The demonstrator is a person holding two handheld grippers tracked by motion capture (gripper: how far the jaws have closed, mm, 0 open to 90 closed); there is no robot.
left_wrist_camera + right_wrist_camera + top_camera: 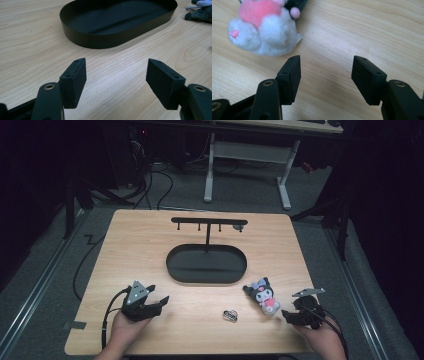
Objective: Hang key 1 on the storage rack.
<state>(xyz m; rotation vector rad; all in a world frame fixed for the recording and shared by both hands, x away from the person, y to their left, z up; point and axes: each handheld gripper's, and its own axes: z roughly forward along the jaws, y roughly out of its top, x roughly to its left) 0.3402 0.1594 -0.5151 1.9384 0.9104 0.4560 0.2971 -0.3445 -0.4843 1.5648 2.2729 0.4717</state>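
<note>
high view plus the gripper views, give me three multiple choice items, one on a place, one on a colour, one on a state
1. Where does the plush toy lie?
A. in the tray
B. on the table right of the tray
C. hung on the stand

2. What colour is the tray?
A. white
B. red
C. black

3. How is the left gripper?
A. open, holding nothing
B. shut on the keyring
C. shut on the toy

Answers:
1. B, it rests on the wood near the right gripper.
2. C, its rim and floor are black.
3. A, bare table shows between its parted jaws.
</note>
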